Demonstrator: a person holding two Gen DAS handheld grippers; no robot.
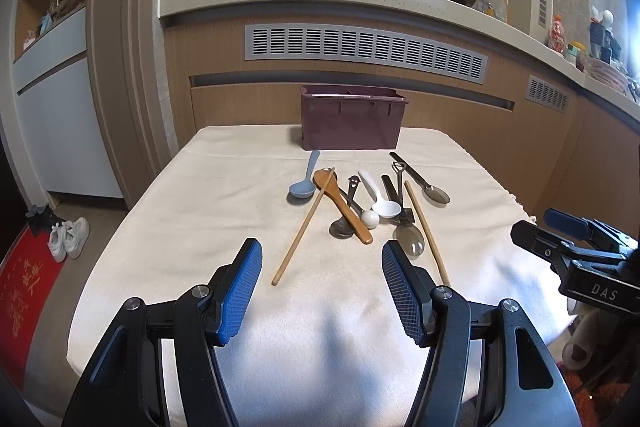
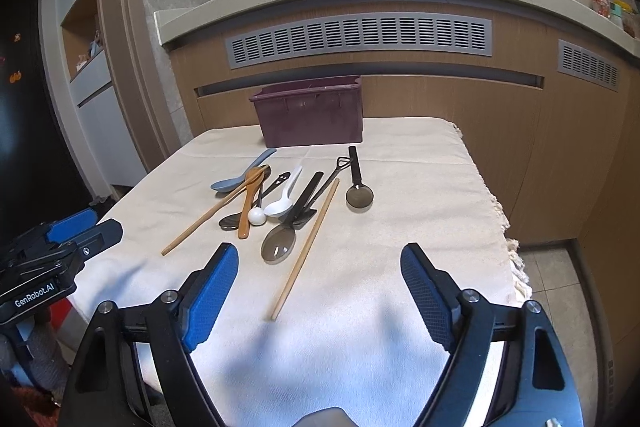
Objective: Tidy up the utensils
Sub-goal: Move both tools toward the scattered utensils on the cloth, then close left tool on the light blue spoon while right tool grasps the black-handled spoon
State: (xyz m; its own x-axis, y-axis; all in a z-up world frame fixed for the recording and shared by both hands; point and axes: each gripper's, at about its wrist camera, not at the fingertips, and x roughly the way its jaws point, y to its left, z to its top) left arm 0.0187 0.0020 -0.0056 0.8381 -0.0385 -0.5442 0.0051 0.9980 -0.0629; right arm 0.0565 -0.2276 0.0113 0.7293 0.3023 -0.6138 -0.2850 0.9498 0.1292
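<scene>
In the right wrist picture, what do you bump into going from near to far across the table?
Near chopstick → clear spoon → white ball → white spoon → blue spoon → purple box.

The left gripper [image 1: 322, 291] was tilted downward, its 2 blue-padded fingers [image 1: 240, 291] spread wide with nothing between them. The right gripper [image 2: 320, 297] sat beside it at a similar downward tilt, fingers [image 2: 426, 297] likewise wide apart and empty, neither touching the other

Soft daylight, sharp – fisheye-bent edges, dim corners
</scene>
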